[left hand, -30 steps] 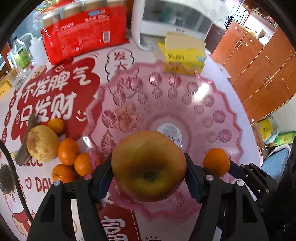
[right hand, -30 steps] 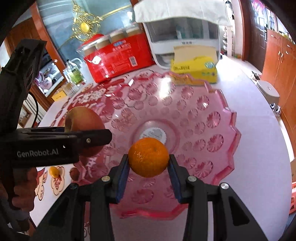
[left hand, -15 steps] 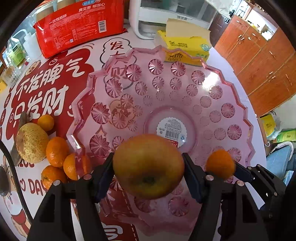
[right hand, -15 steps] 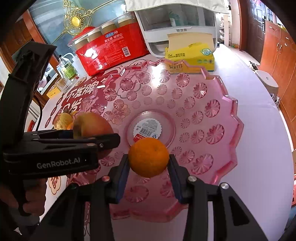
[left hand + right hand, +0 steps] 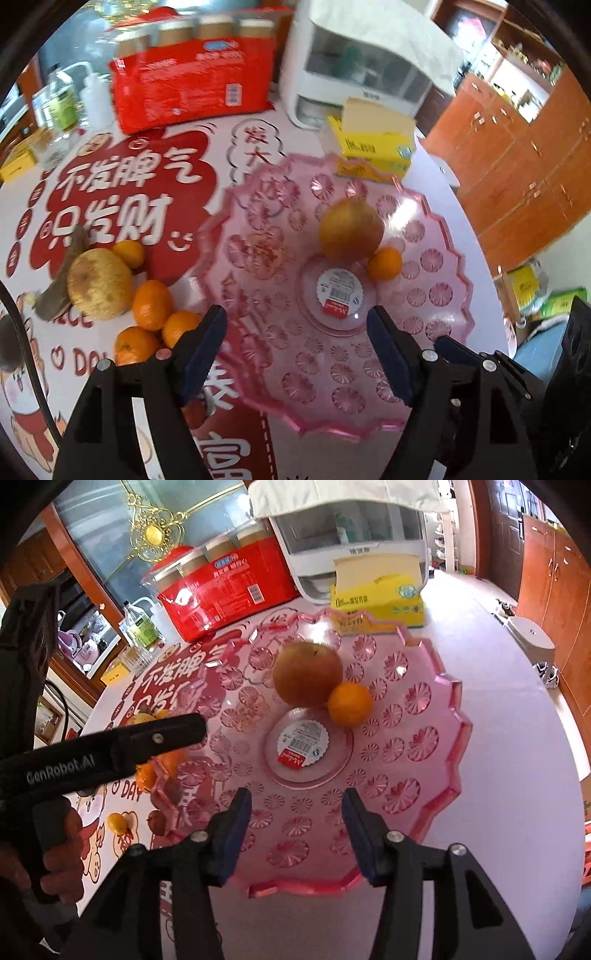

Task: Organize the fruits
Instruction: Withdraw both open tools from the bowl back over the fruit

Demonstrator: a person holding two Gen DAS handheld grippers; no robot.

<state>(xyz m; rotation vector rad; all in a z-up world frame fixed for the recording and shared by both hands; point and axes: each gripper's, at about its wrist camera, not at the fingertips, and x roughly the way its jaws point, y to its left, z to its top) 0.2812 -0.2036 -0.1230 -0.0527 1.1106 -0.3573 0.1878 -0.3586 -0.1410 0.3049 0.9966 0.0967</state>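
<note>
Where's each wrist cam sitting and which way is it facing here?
Left wrist: on the left gripper, angled down over the pink fruit plate; own open fingers show, right gripper's body at lower right.
Right wrist: on the right gripper, angled down at the plate from its near rim; own open fingers, left gripper and the hand holding it at left.
Shared: plate, apple, tangerine, red package, yellow tissue box.

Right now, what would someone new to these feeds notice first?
The big pink scalloped glass dish fills both views, with a brownish apple and a small orange touching each other just beyond its centre sticker. Both grippers, left and right, hang open and empty, and more fruit waits on the tablecloth beside the dish.
</note>
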